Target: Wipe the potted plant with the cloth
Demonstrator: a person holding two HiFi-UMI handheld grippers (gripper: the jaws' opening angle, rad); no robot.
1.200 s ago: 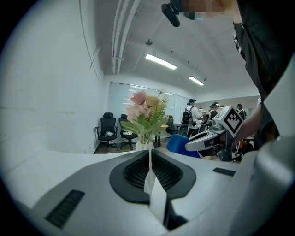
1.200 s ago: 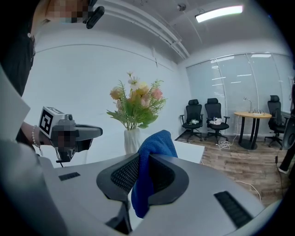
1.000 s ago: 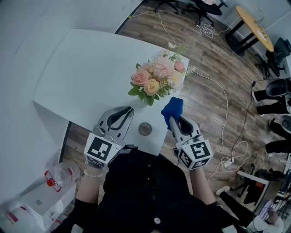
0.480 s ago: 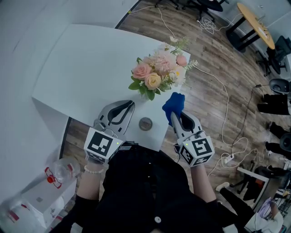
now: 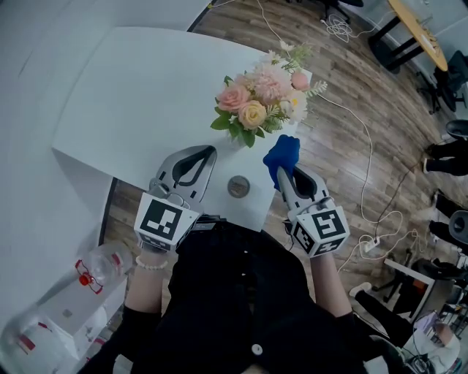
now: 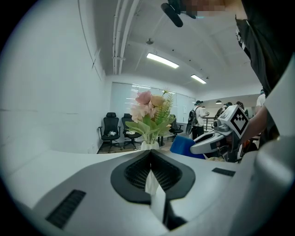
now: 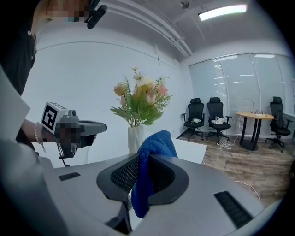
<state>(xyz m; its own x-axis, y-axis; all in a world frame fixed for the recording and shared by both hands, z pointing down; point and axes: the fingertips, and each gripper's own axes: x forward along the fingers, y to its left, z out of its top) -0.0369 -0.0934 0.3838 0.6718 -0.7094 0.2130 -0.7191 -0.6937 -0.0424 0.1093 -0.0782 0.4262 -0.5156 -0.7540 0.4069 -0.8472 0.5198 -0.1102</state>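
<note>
Cloth [image 5: 283,153] clamped in right gripper [image 5: 281,172] jaws; left gripper [image 5: 208,151] jaws together, empty.

An office: swivel chairs [image 7: 195,113], a round meeting table [image 7: 252,115], glass partitions [image 7: 230,83], strip lights [image 7: 224,11].

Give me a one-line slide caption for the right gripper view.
Right gripper clamping a blue cloth, pointed at the potted plant on the white table.
</note>
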